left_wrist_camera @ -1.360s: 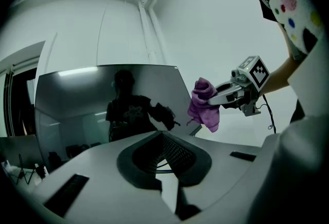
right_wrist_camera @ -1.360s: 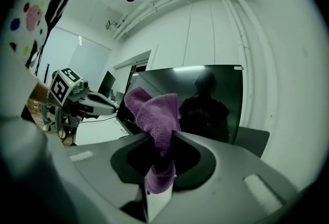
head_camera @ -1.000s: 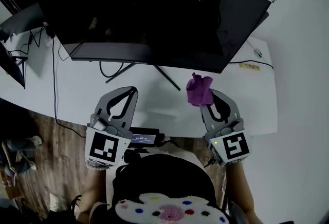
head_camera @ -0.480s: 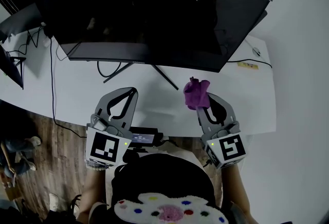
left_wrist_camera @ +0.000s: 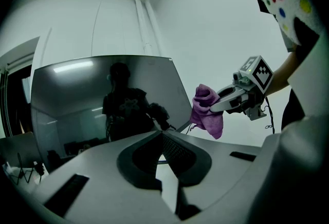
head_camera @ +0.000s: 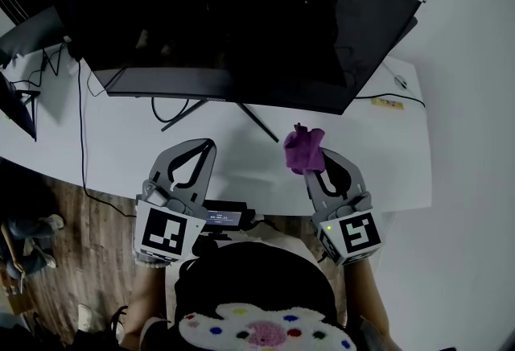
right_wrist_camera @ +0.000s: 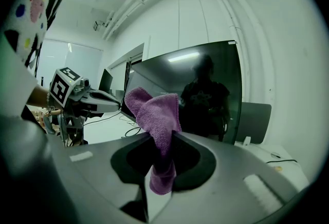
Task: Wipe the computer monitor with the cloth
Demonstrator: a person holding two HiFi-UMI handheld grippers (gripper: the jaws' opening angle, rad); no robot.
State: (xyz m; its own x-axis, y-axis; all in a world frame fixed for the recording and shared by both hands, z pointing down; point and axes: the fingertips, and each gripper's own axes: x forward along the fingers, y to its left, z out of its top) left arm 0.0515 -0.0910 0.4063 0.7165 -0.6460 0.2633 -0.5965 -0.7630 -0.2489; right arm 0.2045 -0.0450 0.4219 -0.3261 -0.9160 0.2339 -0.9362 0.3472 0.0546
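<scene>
Down on the desk side, one long white desk (head_camera: 121, 156) runs across the head view, and on it stands one big curved monitor (head_camera: 241, 19), screen dark, its two thin stand legs (head_camera: 259, 122) splayed out on the white top. Black cables (head_camera: 83, 124) trail off the desk's left end. Two grippers are up in front of it, both over the near edge of the desk. That's the left gripper (head_camera: 208, 143) with its jaws pressed together and nothing between them, as its own view (left_wrist_camera: 160, 134) shows clearly. Over to the right gripper (head_camera: 315, 158), and its jaws (right_wrist_camera: 163, 138) are clamped on the one purple cloth (right_wrist_camera: 154, 115). That cloth (head_camera: 302, 148) bunches up above the tips, held over the desk just below the monitor's lower right edge and apart from the glass. Between the two grippers sits one small device (head_camera: 221, 215) with a lit display.
</scene>
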